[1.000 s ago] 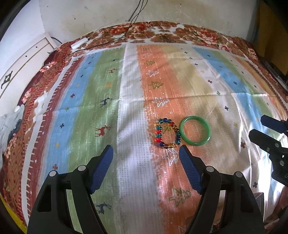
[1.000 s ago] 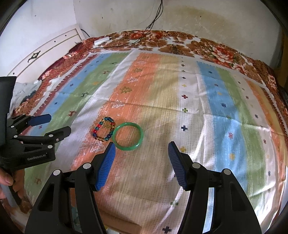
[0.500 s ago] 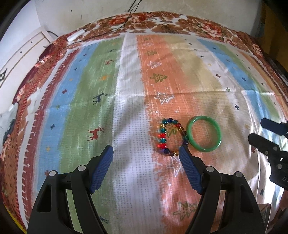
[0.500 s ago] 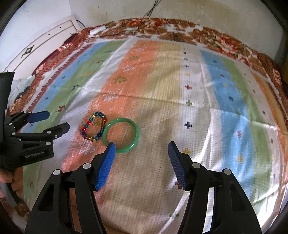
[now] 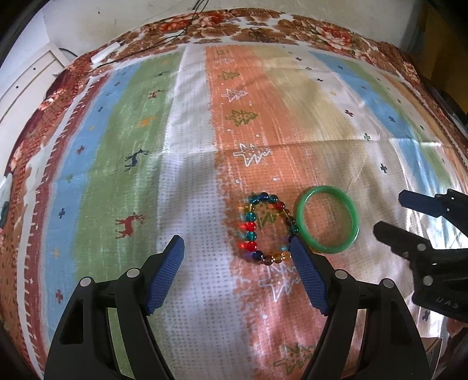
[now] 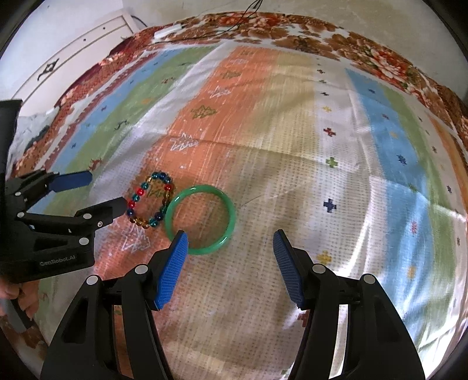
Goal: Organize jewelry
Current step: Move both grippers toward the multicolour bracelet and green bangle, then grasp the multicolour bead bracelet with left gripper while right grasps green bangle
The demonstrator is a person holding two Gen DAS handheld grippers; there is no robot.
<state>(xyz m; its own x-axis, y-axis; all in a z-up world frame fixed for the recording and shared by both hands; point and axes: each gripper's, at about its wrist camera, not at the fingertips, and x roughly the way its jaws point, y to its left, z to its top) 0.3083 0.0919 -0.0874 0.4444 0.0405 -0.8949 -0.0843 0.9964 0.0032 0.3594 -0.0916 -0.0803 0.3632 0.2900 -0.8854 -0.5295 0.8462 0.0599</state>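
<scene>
A bead bracelet [image 5: 267, 229] of red, teal, blue and amber beads lies on the striped cloth, touching a green bangle [image 5: 327, 219] on its right. My left gripper [image 5: 237, 244] is open and empty, its right finger just at the bracelet's near edge. My right gripper [image 6: 230, 236] is open and empty, its left finger over the bangle's [image 6: 201, 214] near rim. The bracelet [image 6: 150, 203] lies left of the bangle there. Each gripper shows in the other's view: the right one [image 5: 392, 214], the left one [image 6: 106, 191].
The striped cloth [image 5: 190, 175] covers a bed with a floral border [image 5: 292, 26]. A white power strip [image 5: 105, 54] and black cables [image 5: 181, 35] lie at the far edge. White furniture [image 6: 82, 49] stands at the left.
Both grippers have moved forward and down toward the jewelry, which now sits closer to the fingertips. Both stay open. The bracelet and bangle have not moved.
</scene>
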